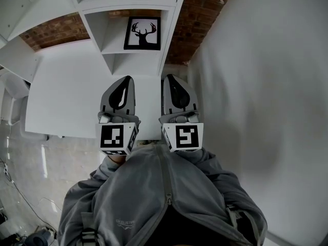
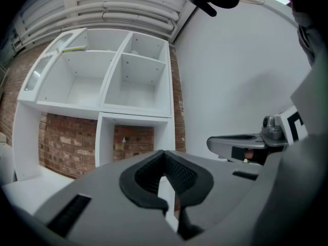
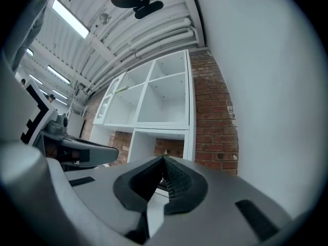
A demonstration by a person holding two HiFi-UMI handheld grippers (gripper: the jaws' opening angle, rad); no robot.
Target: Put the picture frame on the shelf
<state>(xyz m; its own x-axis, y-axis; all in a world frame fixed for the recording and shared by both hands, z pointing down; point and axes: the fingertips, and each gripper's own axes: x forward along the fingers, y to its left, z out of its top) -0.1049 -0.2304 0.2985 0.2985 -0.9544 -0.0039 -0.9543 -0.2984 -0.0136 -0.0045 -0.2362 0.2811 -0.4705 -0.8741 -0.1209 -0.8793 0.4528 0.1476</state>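
The picture frame (image 1: 142, 33), black with a deer silhouette on white, stands upright in a compartment of the white shelf (image 1: 114, 53) in the head view. Both grippers hover side by side below it, well apart from it. My left gripper (image 1: 129, 78) is shut with nothing between its jaws, and so is my right gripper (image 1: 168, 77). In the left gripper view the left gripper (image 2: 164, 152) points at the shelf (image 2: 134, 106), with the right gripper (image 2: 241, 143) beside it. In the right gripper view the right gripper (image 3: 163, 158) faces the shelf (image 3: 154, 122); the frame is hidden behind its jaws.
A white tabletop (image 1: 66, 99) lies left of the shelf, with a brick wall (image 1: 54, 31) behind. A plain white wall (image 1: 261, 65) runs along the right. The upper shelf compartments (image 2: 87, 76) stand bare. The person's grey jacket (image 1: 159, 199) fills the bottom of the head view.
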